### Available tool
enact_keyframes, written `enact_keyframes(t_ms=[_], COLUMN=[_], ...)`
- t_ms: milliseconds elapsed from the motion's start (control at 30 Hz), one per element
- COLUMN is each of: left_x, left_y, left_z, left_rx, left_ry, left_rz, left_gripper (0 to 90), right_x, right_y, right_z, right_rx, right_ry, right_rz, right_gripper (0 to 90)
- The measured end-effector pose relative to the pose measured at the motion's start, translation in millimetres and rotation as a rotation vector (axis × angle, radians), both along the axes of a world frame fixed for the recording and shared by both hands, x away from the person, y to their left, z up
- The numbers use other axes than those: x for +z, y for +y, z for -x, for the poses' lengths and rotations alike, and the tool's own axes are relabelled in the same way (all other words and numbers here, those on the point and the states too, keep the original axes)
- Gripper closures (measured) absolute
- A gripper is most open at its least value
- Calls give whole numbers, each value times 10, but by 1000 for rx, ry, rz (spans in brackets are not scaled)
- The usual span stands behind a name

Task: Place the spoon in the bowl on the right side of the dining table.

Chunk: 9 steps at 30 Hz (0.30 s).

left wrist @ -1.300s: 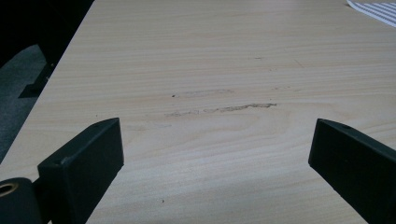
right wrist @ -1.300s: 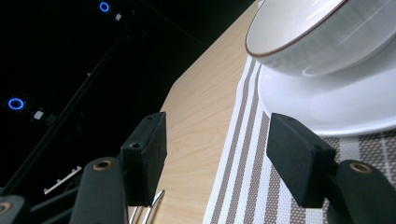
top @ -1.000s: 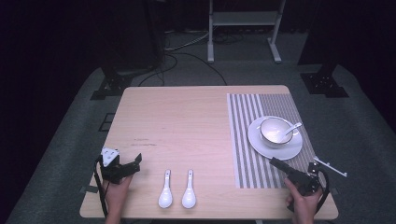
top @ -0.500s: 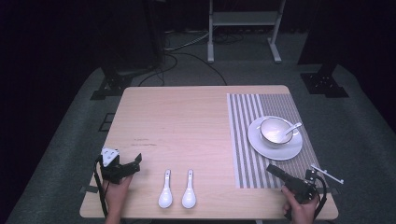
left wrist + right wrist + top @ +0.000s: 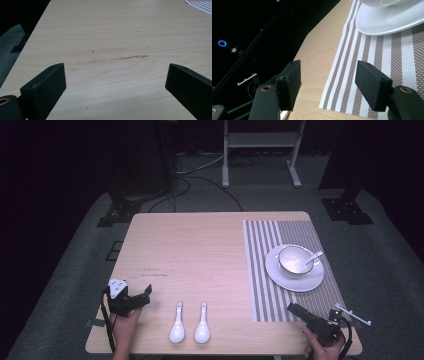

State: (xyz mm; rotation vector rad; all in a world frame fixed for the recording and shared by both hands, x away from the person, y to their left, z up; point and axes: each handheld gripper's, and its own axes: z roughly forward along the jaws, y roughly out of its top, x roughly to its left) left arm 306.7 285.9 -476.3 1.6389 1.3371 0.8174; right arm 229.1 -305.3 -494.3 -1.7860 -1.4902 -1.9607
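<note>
Pale wooden table [image 5: 210, 250]: both the left gripper [image 5: 134, 301] and right gripper [image 5: 306, 316] empty, jaws parted; nearest white ceramic spoon [image 5: 176, 325] warrants a low, square approach.

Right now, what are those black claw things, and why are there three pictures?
A person sits at a wooden table holding a pinching tool in each hand: the left gripper and the right gripper. Both are open and hold nothing. One picture looks down from above; the other two come from small cameras riding on each tool, so you see its black jaws. On the table lie two white spoons, and a striped mat carries a plate with a bowl and another spoon.
</note>
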Motion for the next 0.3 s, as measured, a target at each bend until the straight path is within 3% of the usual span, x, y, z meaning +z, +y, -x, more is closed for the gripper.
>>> enact_keyframes(t_ms=[300], left_x=[0], left_y=[0], left_z=[-4], left_rx=[0], left_ry=[3], left_rz=[-1], left_gripper=[20], right_x=[-40], right_y=[27], right_z=[23], right_rx=[2], right_ry=[-11], right_rz=[6], right_gripper=[364])
